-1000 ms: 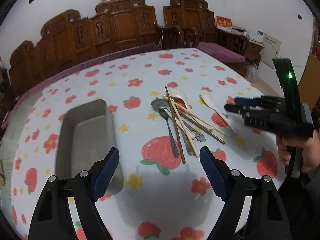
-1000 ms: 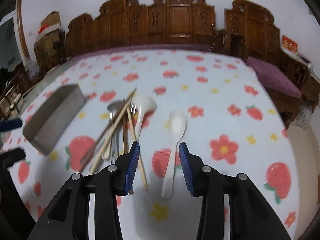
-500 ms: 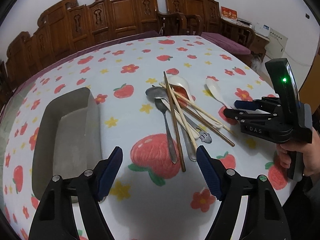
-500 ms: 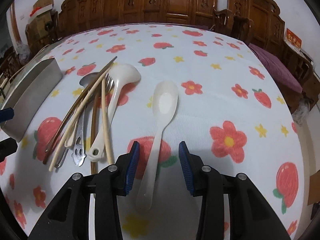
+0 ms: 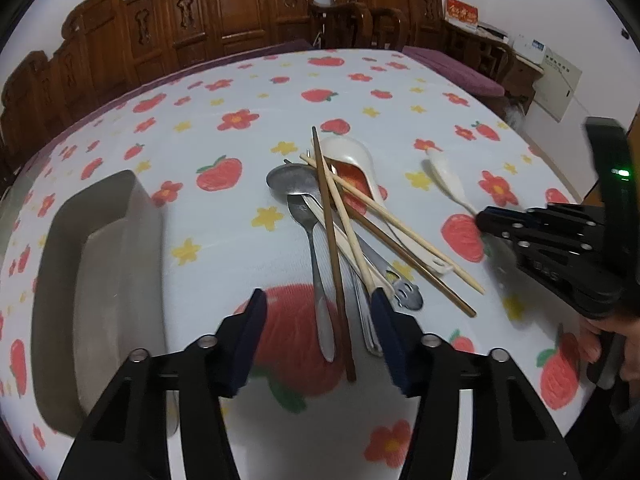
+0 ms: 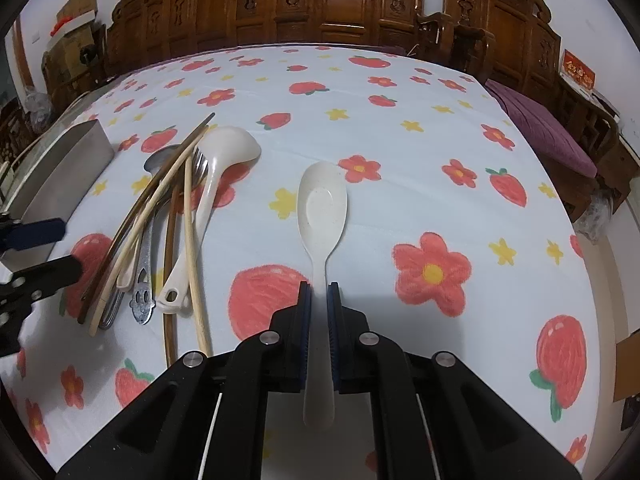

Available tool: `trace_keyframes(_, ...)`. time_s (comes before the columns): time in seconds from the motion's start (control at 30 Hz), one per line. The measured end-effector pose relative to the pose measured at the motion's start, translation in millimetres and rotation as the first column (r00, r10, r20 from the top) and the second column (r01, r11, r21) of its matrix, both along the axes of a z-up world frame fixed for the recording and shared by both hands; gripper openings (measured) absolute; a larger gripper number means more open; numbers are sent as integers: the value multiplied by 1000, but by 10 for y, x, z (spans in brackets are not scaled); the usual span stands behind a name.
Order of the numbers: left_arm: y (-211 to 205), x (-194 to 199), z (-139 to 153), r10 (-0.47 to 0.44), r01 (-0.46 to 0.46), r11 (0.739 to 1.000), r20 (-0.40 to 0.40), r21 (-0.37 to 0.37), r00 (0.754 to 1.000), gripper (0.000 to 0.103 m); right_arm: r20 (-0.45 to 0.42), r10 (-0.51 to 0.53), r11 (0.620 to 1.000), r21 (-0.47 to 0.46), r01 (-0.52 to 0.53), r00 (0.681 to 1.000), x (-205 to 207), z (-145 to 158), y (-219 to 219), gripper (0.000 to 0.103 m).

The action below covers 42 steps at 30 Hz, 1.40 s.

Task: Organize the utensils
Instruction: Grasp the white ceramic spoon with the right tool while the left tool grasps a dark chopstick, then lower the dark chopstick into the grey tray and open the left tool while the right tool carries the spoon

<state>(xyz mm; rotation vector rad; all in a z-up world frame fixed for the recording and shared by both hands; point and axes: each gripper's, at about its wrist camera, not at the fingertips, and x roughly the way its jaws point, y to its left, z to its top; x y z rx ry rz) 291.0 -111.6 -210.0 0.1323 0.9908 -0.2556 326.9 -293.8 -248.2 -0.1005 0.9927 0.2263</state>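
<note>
My right gripper (image 6: 318,296) is shut on the handle of a cream plastic spoon (image 6: 322,204), which lies on the strawberry tablecloth; the spoon also shows in the left wrist view (image 5: 446,182). My left gripper (image 5: 318,312) is open, its fingers on either side of the near ends of a pile of utensils (image 5: 340,216): a metal spoon (image 5: 310,232), a dark chopstick (image 5: 332,248), light chopsticks, a fork and a white ladle (image 6: 218,176). A steel tray (image 5: 100,280) stands empty to the left of the pile.
The table (image 6: 400,128) carries a white cloth with strawberries and flowers. Carved wooden chairs (image 6: 320,4) line its far side. The table's right edge drops to the floor (image 6: 624,216). The steel tray also shows in the right wrist view (image 6: 60,164).
My right gripper has closed on the cream spoon's handle. My left gripper has come down and forward to the near ends of the utensil pile, with its jaws narrower.
</note>
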Motion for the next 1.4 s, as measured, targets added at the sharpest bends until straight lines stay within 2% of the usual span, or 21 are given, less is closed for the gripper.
trace_keyframes(0.13, -68, 103, -67, -14, 15, 1000, -16, 16, 1000, 31, 7, 2, 1000, 16, -2, 1000, 3, 29, -4, 9)
trace_keyframes(0.2, -79, 146, -97, -15, 15, 1000, -32, -1, 999, 24, 9, 8, 1000, 13, -8, 1000, -4, 31, 15, 10)
trace_keyframes(0.33, -92, 210, -143, -10, 10, 1000, -46, -6, 999, 23, 10, 12, 1000, 10, -12, 1000, -11, 38, 42, 10)
trace_keyframes(0.43, -68, 254, -177, 0, -2, 999, -67, -34, 998, 12, 10, 13, 1000, 8, -13, 1000, -16, 34, 47, 10)
trace_keyframes(0.47, -54, 260, -185, 0, -3, 999, -72, -49, 997, 5, 10, 13, 1000, 8, -13, 1000, -16, 32, 43, 10)
trace_keyframes(0.67, 61, 194, -133, 3, -8, 996, -60, -92, 998, 4, 21, 26, 1000, 17, -26, 999, -98, 86, 107, 10)
trace_keyframes(1.0, 326, -126, 254, -12, 15, 994, 23, -113, 1000, 4, 66, 46, 996, 70, -51, 997, -346, 328, 314, 10)
trace_keyframes(1.1, 430, -185, 373, -10, 15, 994, 47, -105, 999, 4, 65, 52, 994, 93, -58, 997, -393, 400, 365, 10)
trace_keyframes(1.3, 705, -274, 578, -3, 10, 998, 108, -65, 994, 5, 87, 57, 996, 66, -63, 995, -509, 570, 516, 10)
trace_keyframes(1.4, 855, -271, 630, 7, 0, 998, 112, -68, 994, 4, 96, 67, 996, 59, -73, 993, -533, 666, 602, 10)
